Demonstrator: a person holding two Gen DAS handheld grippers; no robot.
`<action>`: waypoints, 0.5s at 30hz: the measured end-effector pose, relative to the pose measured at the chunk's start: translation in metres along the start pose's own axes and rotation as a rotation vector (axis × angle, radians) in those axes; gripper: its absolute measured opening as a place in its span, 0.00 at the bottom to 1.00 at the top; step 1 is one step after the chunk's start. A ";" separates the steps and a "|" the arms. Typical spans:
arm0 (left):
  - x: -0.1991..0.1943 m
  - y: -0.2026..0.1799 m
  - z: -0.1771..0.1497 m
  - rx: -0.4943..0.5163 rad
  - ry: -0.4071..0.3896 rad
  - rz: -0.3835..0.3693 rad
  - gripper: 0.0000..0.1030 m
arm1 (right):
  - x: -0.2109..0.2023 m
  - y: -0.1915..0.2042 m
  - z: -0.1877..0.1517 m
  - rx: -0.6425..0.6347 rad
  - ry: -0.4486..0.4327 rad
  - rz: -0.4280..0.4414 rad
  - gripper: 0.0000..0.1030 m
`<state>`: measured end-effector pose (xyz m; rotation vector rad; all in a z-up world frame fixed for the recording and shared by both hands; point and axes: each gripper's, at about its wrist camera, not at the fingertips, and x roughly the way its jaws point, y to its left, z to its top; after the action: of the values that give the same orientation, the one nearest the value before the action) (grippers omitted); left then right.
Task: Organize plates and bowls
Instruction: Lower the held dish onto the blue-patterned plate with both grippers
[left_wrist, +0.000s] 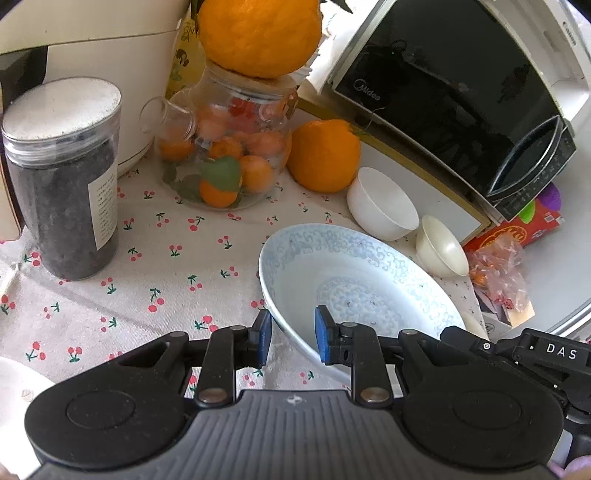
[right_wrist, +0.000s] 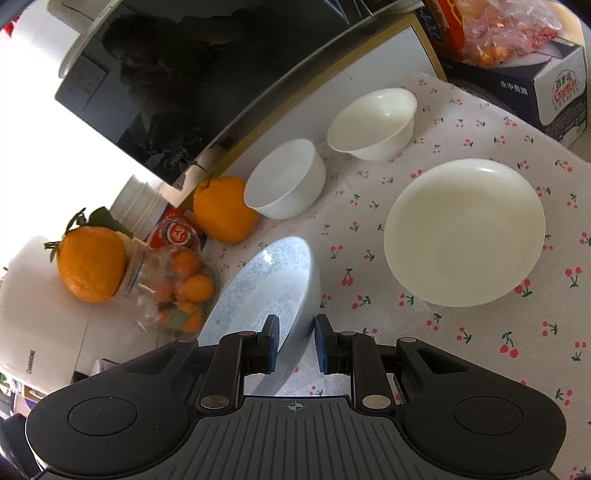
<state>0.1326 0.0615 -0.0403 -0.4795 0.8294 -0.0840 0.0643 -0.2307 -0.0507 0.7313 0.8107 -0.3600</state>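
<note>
Both grippers straddle the blue plate's (left_wrist: 354, 280) rim: left gripper (left_wrist: 292, 338) and right gripper (right_wrist: 295, 341) part-open, not clamped. Cream plate (right_wrist: 465, 232) sits ahead-right. Next up, probably: squeeze, lift, stack.

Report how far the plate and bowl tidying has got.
Nothing looks stacked yet. The white bowl, the cream bowl and the cream plate each sit apart on the cherry-print cloth. In hand: both the left gripper and the right gripper straddle the rim of the blue patterned plate, jaws open, not yet clamped. Left: gripping it and grouping the plates and bowls.
</note>
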 end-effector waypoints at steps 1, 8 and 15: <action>-0.001 -0.001 0.000 0.004 -0.001 -0.002 0.21 | -0.002 0.001 0.000 -0.003 0.000 0.002 0.20; -0.015 -0.007 -0.003 0.046 -0.008 -0.011 0.22 | -0.021 0.002 -0.002 -0.014 0.001 0.014 0.20; -0.032 -0.012 -0.012 0.086 0.003 -0.014 0.22 | -0.044 0.005 -0.007 -0.040 0.006 0.023 0.20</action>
<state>0.1038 0.0550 -0.0200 -0.4049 0.8224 -0.1331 0.0347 -0.2216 -0.0182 0.7038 0.8125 -0.3201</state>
